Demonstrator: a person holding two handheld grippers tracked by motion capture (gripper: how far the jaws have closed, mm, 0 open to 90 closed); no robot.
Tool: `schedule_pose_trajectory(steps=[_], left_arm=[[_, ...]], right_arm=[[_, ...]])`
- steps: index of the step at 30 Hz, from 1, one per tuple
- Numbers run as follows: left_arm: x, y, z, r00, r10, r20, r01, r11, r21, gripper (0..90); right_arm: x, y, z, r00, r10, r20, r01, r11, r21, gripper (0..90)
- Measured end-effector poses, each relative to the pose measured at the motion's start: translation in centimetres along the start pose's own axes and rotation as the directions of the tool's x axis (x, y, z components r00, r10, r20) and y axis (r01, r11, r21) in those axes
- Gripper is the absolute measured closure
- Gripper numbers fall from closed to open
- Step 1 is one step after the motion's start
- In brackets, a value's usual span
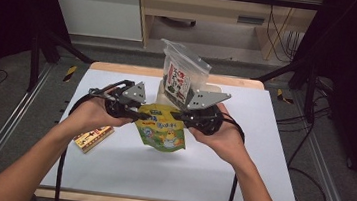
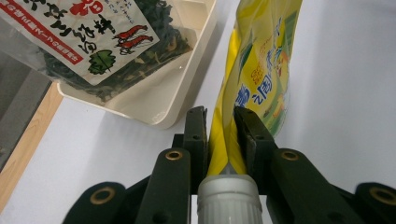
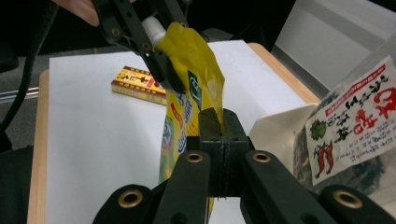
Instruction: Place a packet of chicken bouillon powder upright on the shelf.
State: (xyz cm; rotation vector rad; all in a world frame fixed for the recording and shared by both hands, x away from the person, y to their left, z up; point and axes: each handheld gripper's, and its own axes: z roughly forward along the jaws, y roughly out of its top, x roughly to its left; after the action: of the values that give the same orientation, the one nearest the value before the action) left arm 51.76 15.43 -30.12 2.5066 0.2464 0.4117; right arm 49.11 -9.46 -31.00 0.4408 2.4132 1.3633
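Yellow spout pouch (image 1: 161,129) hangs between both claws above the table (image 1: 258,179). Left gripper (image 2: 221,135) pinches the pouch just below its cap; right gripper (image 3: 219,126) is clamped tight on the opposite top edge. Risk: the thin film slips from either pinch and the pouch drops.

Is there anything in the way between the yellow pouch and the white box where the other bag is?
Nothing visible blocks it. Both grippers, left and right, hold the yellow pouch up just in front of the white box. But the seaweed bag already stands in that box and takes up much of it.
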Motion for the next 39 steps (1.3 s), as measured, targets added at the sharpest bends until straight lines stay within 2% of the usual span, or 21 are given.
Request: schedule_pose_trajectory(steps=[5, 7, 14, 18, 19, 22, 24, 28, 29, 30, 32, 34, 35, 39], left_arm=[[-0.2, 0.4, 0.0, 0.9999, 0.016, 0.000, -0.016, 0.9998, 0.014, 74.9], [-0.4, 0.4, 0.1, 0.9995, 0.032, 0.005, -0.032, 0.9993, 0.019, 74.9], [-0.6, 0.4, 0.3, 0.9989, 0.046, -0.005, -0.045, 0.9984, 0.034, 74.9], [-0.6, 0.4, 0.2, 0.9987, 0.051, 0.000, -0.051, 0.9981, 0.033, 74.9], [-0.6, 0.4, 0.1, 0.9979, 0.065, 0.000, -0.064, 0.9970, 0.042, 74.9], [-0.8, 0.3, 0.1, 0.9978, 0.066, 0.005, -0.067, 0.9972, 0.034, 74.9], [-0.8, 0.4, 0.1, 0.9977, 0.068, 0.004, -0.068, 0.9972, 0.031, 74.9], [-1.1, 0.6, 0.2, 0.9970, 0.076, 0.013, -0.077, 0.9968, 0.021, 74.8], [-1.1, 0.6, 0.2, 0.9970, 0.077, 0.014, -0.077, 0.9968, 0.020, 74.9], [-1.2, 0.6, 0.2, 0.9967, 0.081, 0.009, -0.081, 0.9965, 0.022, 74.8], [-1.2, 0.5, 0.2, 0.9963, 0.085, 0.012, -0.085, 0.9960, 0.025, 74.8], [-1.2, 0.4, 0.2, 0.9964, 0.083, 0.013, -0.084, 0.9961, 0.028, 74.8], [-1.2, 0.4, 0.3, 0.9964, 0.084, 0.013, -0.084, 0.9960, 0.030, 74.7], [-1.3, 0.3, 0.4, 0.9965, 0.081, 0.020, -0.082, 0.9962, 0.031, 74.6]], right_arm=[[-0.2, -0.3, 0.2, 0.9999, -0.015, 0.002, 0.015, 0.997, 0.071, 89.1], [-0.2, -0.4, 0.5, 0.9998, -0.021, -0.008, 0.021, 0.995, 0.098, 87.5], [-0.1, -0.7, 2.0, 0.9979, -0.049, -0.042, 0.055, 0.984, 0.168, 78.9], [0.0, -0.7, 2.6, 0.9972, -0.059, -0.046, 0.066, 0.982, 0.178, 72.8], [0.1, -0.7, 2.7, 0.9968, -0.061, -0.052, 0.069, 0.981, 0.182, 70.8], [-0.1, -0.7, 3.4, 0.9952, -0.067, -0.071, 0.080, 0.977, 0.199, 65.3], [-0.1, -0.7, 3.9, 0.9958, -0.060, -0.069, 0.073, 0.976, 0.206, 62.4], [-0.1, -0.7, 4.7, 0.9946, -0.074, -0.073, 0.089, 0.969, 0.229, 64.9], [0.0, -0.7, 4.9, 0.9947, -0.076, -0.069, 0.090, 0.967, 0.237, 68.3], [-0.1, -0.7, 5.1, 0.9937, -0.080, -0.078, 0.097, 0.963, 0.250, 75.5], [-0.1, -0.7, 5.2, 0.9945, -0.073, -0.075, 0.090, 0.962, 0.256, 78.4], [-0.1, -0.7, 5.2, 0.9948, -0.068, -0.076, 0.086, 0.962, 0.259, 84.7], [-0.1, -0.8, 5.1, 0.9942, -0.057, -0.091, 0.079, 0.962, 0.260, 89.9], [0.0, -0.7, 4.9, 0.9944, -0.041, -0.097, 0.066, 0.961, 0.269, 90.0]])
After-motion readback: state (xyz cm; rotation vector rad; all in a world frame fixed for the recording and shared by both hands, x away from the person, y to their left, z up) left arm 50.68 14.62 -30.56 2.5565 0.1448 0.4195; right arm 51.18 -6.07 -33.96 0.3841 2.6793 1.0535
